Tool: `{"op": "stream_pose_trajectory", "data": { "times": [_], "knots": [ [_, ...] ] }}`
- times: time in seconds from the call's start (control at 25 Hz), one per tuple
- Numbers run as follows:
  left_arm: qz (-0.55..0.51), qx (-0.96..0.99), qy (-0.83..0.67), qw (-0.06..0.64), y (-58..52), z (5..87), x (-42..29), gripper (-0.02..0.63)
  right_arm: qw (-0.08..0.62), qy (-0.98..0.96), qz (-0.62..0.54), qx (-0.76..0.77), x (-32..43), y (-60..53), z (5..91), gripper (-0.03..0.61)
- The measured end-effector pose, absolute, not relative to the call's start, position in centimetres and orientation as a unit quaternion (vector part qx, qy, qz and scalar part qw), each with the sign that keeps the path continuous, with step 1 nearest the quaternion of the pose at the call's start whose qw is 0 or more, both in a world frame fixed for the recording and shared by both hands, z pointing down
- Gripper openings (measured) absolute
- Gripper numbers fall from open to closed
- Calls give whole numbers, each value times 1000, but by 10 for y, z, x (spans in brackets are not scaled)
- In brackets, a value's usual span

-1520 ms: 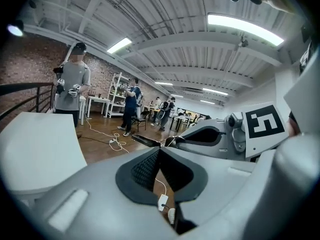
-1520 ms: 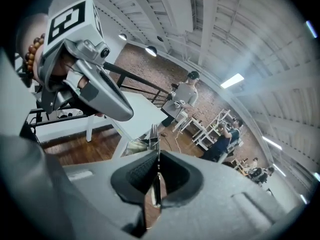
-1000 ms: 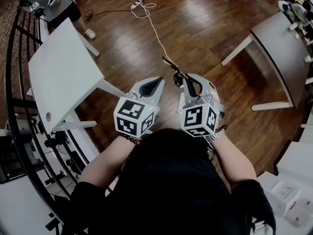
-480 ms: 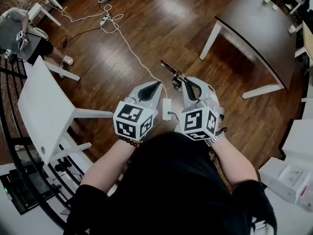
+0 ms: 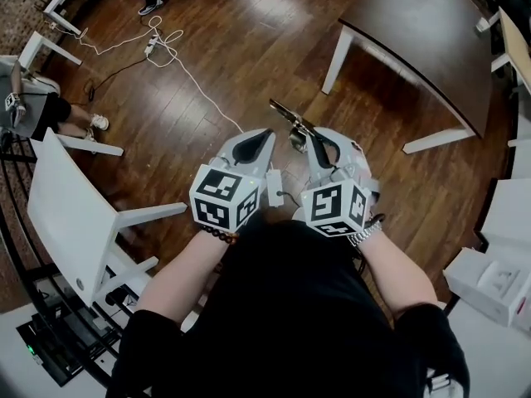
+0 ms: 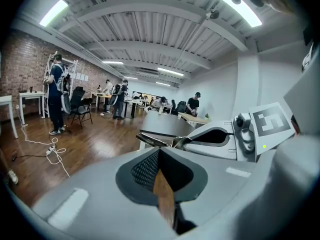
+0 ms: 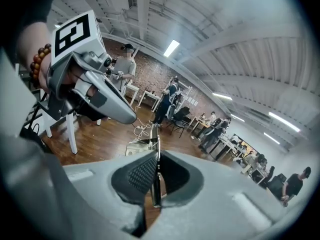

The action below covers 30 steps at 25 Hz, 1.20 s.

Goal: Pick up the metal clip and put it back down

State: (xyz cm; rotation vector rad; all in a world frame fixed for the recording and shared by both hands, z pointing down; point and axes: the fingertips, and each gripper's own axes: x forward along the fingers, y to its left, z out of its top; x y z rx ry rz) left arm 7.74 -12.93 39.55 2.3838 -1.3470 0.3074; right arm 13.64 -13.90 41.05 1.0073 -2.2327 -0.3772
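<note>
The metal clip (image 5: 290,119) is a slim shiny piece that sticks out forward from my right gripper (image 5: 313,136), which is shut on it. In the right gripper view the clip (image 7: 155,154) runs between the closed jaws and pokes out past them. My left gripper (image 5: 259,137) is held beside the right one at chest height and is shut with nothing in it. The left gripper view shows the clip (image 6: 152,141) held out by the right gripper (image 6: 186,140), over a dark table.
A dark table (image 5: 423,40) stands ahead to the right, a white table (image 5: 70,214) to the left. A white cable with a power strip (image 5: 158,44) trails over the wooden floor. White boxes (image 5: 498,280) lie at the right. People stand in the room.
The view has turned: the dark table has come closer at upper right and the white table has slid down and left. Both grippers stay shut and side by side, the clip still held.
</note>
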Motion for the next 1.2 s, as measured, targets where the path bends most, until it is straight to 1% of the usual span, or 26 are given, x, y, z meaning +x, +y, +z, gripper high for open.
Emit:
{"op": "stream_pose_trajectory", "data": {
  "times": [0.2, 0.44, 0.76, 0.96, 1.2],
  "knots": [
    [115, 870, -442, 187, -165, 395, 64, 15, 333, -833, -135, 420, 124, -171, 408, -2],
    [113, 890, -403, 181, -210, 390, 24, 15, 338, -810, -125, 462, 86, -212, 401, -2],
    [115, 907, -363, 181, -238, 390, -23, 14, 349, -787, -119, 494, 37, -241, 392, -2],
    [112, 912, -354, 177, -253, 386, -40, 15, 356, -785, -125, 491, 14, -255, 388, -2],
    [102, 915, -352, 168, -264, 373, -48, 14, 358, -781, -137, 492, 6, -267, 376, -2]
  ]
}}
